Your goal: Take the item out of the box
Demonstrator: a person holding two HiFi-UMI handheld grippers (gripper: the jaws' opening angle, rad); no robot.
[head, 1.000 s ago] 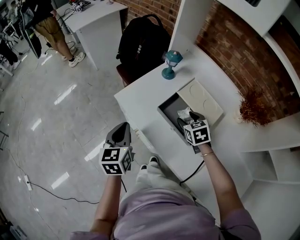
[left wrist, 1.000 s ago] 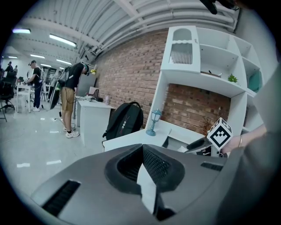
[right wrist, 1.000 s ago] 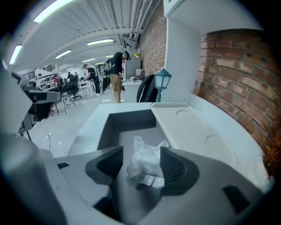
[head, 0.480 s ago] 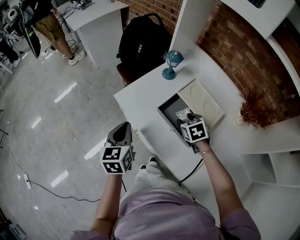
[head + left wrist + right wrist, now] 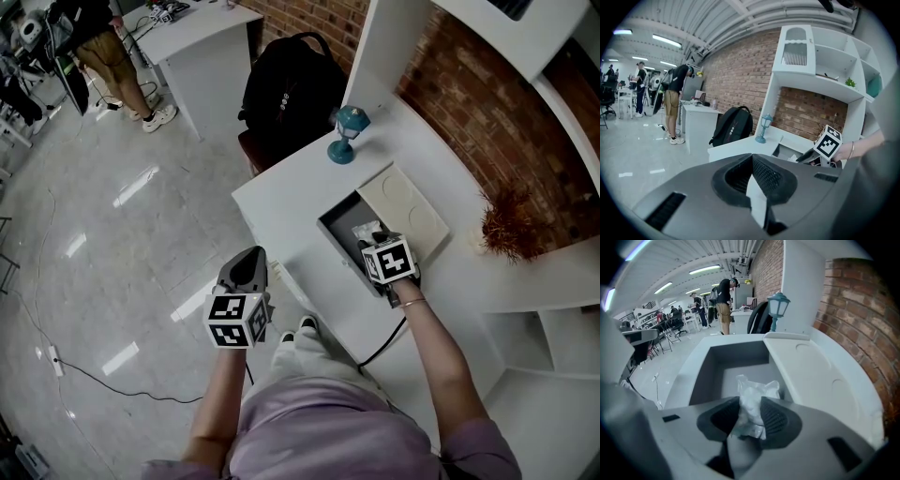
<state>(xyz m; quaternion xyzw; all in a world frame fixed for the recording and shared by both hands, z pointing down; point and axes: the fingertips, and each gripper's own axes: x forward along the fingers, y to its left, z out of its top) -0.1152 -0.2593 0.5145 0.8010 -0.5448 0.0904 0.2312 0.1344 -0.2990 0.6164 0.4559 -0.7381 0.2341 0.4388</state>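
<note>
White crumpled bag [image 5: 757,389] pinched between the right tool's [image 5: 748,417] closing jaws.

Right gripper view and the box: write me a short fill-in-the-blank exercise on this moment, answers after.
The right gripper, its jaws just closing, pinches a crumpled white bag that lies ___ the box.
In the right gripper view, the lid lies flat on the box's ___ side.
The left gripper is shut and holds ___.
Answers: inside; right; nothing.
</note>
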